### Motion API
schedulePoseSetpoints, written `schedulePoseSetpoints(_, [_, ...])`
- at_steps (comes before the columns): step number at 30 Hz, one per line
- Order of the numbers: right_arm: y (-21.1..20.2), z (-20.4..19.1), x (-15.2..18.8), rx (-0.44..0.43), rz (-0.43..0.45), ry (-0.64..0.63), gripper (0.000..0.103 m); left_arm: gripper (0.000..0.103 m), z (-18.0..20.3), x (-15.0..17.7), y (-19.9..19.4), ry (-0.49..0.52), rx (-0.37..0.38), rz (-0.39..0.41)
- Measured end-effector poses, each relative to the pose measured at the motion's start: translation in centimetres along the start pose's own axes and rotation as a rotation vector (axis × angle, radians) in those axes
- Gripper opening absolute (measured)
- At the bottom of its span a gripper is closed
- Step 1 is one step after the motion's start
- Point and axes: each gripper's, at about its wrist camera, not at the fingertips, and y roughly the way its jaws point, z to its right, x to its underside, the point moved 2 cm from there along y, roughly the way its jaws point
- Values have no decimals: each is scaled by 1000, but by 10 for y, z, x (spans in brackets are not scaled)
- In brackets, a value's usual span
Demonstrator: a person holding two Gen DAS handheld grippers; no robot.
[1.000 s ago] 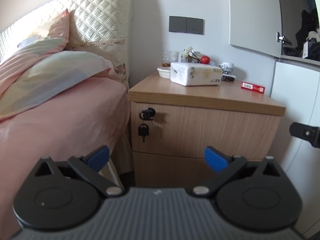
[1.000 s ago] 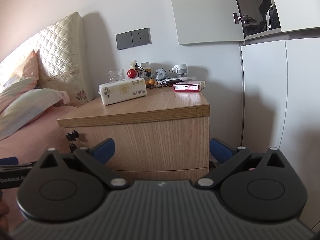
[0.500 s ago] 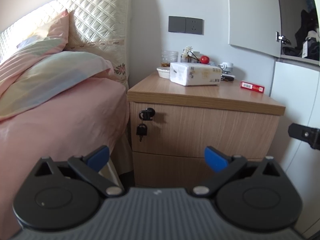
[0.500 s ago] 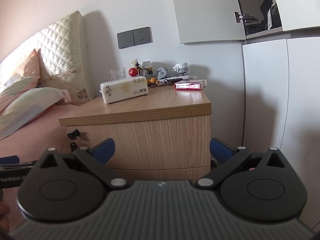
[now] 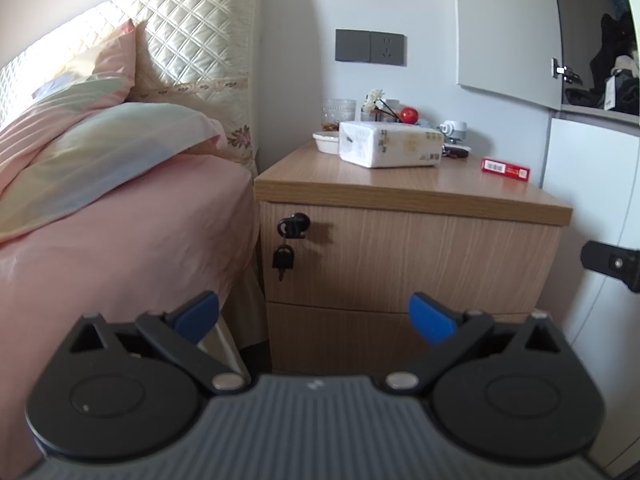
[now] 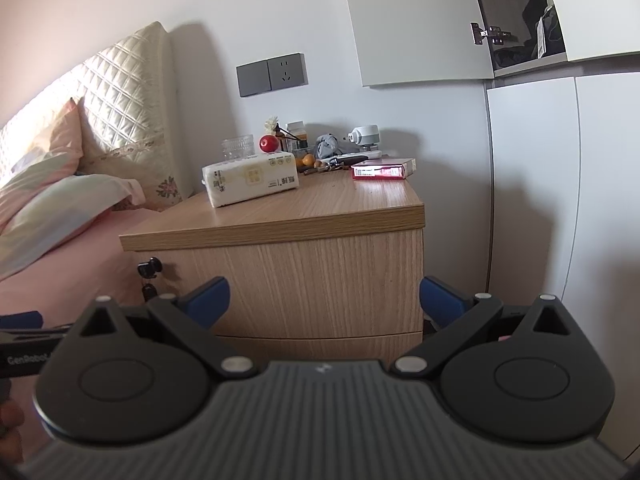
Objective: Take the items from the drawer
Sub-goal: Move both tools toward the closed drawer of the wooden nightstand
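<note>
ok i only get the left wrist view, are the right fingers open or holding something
observer: the right gripper is open, with nothing between its fingers.
operator: anything hidden behind the tissue pack
observer: yes, small orange fruits lie just behind the tissue pack on the nightstand.
operator: is that red box red all over
observer: no, the red box is white on top. Only the side facing the right wrist view is red.
</note>
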Motion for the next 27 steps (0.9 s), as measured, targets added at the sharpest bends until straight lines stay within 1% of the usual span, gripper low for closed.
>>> schedulePoseSetpoints(4, [-2, 3, 0, -1, 16, 1, 103, 103, 1, 0, 2, 1, -7, 4])
schedulePoseSetpoints(9, [-8, 12, 0, -89, 46, 38, 103, 103, 1, 0, 2, 0, 4, 8])
schedulePoseSetpoints(11, [-10, 13, 0, -109, 55, 39, 103, 103, 0, 2, 1, 6, 1, 9])
schedulePoseSetpoints(16, [-16, 10, 2, -110, 77, -6, 103, 103, -6, 4, -2, -6, -6, 10])
schedulePoseSetpoints(22, [-18, 8, 3, -154, 81, 6, 103, 103, -15, 5, -9, -29, 4, 17])
schedulePoseSetpoints(23, [-18, 7, 4, -159, 83, 4, 103, 103, -16, 5, -11, -28, 12, 21])
schedulePoseSetpoints(27, [-18, 3, 5, -201, 111, -18, 103, 103, -18, 5, -12, -22, 84, 29])
